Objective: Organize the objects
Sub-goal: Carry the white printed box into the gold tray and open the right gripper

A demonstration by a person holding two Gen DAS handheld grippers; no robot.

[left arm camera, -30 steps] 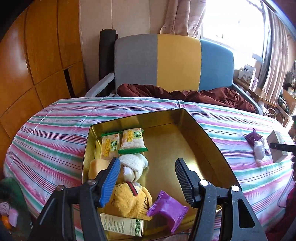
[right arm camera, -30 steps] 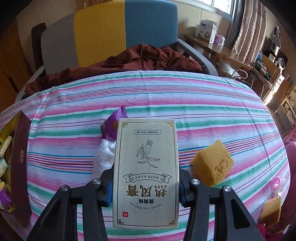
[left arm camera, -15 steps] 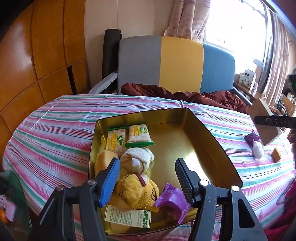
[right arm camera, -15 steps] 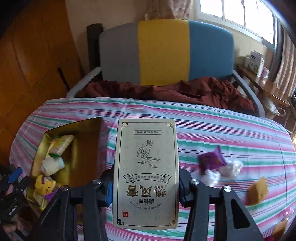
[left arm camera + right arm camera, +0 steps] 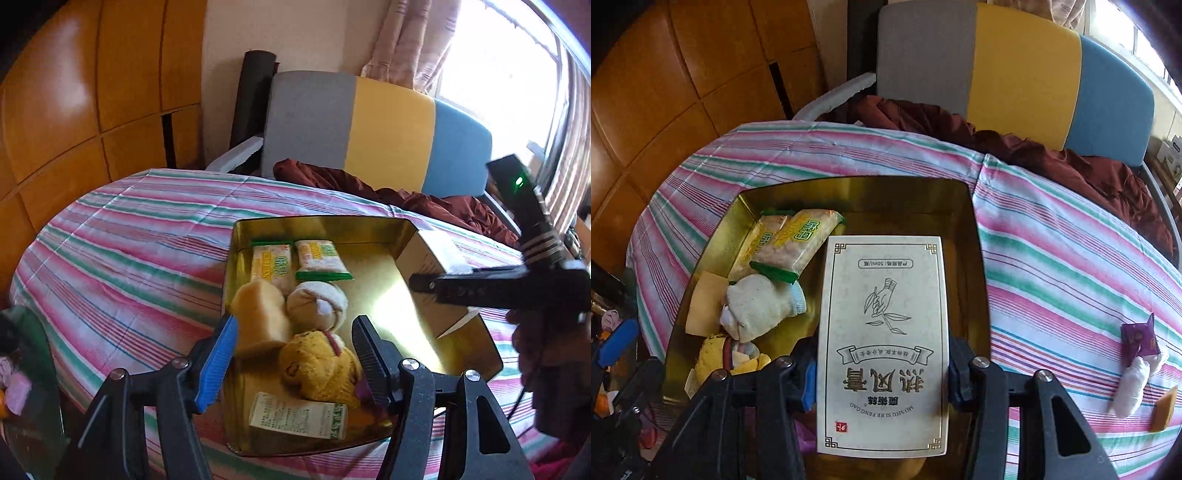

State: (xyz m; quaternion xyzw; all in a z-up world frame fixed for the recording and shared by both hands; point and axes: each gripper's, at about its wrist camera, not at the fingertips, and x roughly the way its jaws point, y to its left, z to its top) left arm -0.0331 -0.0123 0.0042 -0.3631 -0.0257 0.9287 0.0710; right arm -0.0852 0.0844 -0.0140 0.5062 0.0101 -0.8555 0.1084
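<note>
The right gripper (image 5: 882, 373) has its jaws clenched on the box (image 5: 884, 343), held over the right side of the gold tin (image 5: 964, 195). The left gripper (image 5: 293, 354) hovers with jaws released above the tin's near end, over socks (image 5: 317, 365) and snack packs (image 5: 273, 266). The tin sits on the striped table (image 5: 129, 240).

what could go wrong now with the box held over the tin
1. The right gripper clamps the box only near one end, so it could tip as it is let go.
2. In the left view the box sits at the tin's right wall; it might catch the rim and land outside.
3. The left gripper hangs open over the yellow sock, close enough that the two tools might bump.
</note>
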